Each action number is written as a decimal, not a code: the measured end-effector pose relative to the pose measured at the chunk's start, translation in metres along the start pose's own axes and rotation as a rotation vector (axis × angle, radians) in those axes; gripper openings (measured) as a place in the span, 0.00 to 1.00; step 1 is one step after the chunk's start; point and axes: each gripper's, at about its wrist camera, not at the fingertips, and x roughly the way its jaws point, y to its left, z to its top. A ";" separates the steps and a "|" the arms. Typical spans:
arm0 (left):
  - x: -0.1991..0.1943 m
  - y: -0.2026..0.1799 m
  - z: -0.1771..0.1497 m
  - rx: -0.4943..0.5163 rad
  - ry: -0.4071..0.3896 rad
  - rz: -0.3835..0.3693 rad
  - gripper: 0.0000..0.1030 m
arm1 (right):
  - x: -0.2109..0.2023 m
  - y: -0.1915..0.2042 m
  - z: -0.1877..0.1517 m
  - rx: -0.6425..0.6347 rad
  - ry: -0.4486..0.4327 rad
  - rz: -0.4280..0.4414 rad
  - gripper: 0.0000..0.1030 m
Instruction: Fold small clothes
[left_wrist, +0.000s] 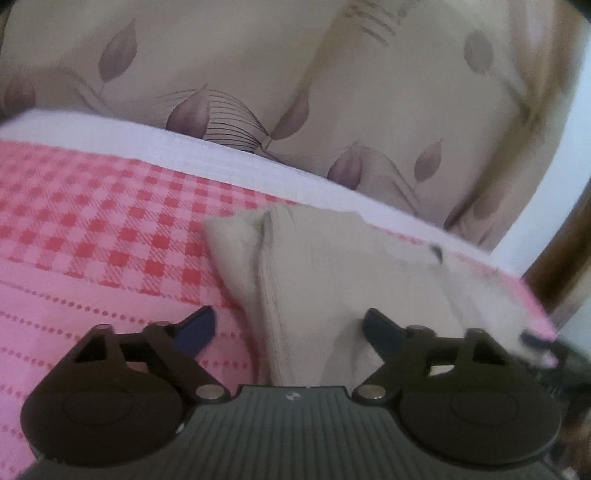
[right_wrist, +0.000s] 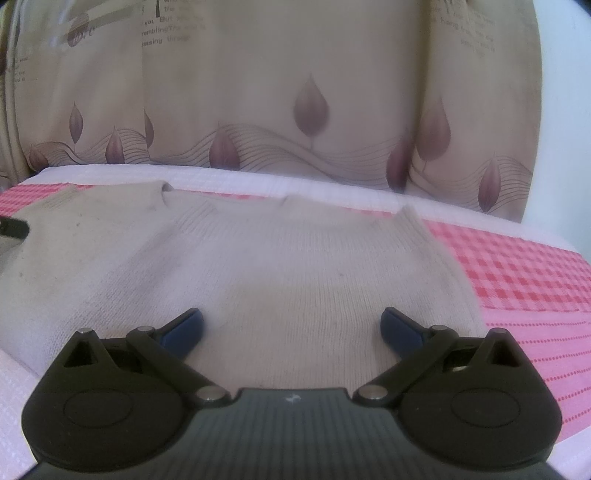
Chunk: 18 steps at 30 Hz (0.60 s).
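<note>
Leaf-print curtain (right_wrist: 310, 107) hangs behind a pink checked cloth (right_wrist: 524, 273), where the cream knit top (right_wrist: 280, 266) lies spread flat. Left gripper (left_wrist: 288, 328) and right gripper (right_wrist: 291, 330) both gape over its near hem. Folding looks barely started; next, each must pinch an edge.

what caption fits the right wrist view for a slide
Open right tool poised over a cream knit garment spread on the pink checked cloth.
</note>
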 end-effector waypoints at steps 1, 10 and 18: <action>0.002 0.005 0.004 -0.025 0.004 -0.017 0.73 | 0.000 0.000 0.000 0.000 0.000 0.001 1.00; 0.029 0.032 0.022 -0.232 0.071 -0.138 0.23 | 0.000 0.001 0.001 -0.004 -0.004 -0.003 1.00; 0.028 0.034 0.015 -0.293 0.025 -0.176 0.18 | 0.000 0.001 0.001 -0.004 -0.005 -0.003 1.00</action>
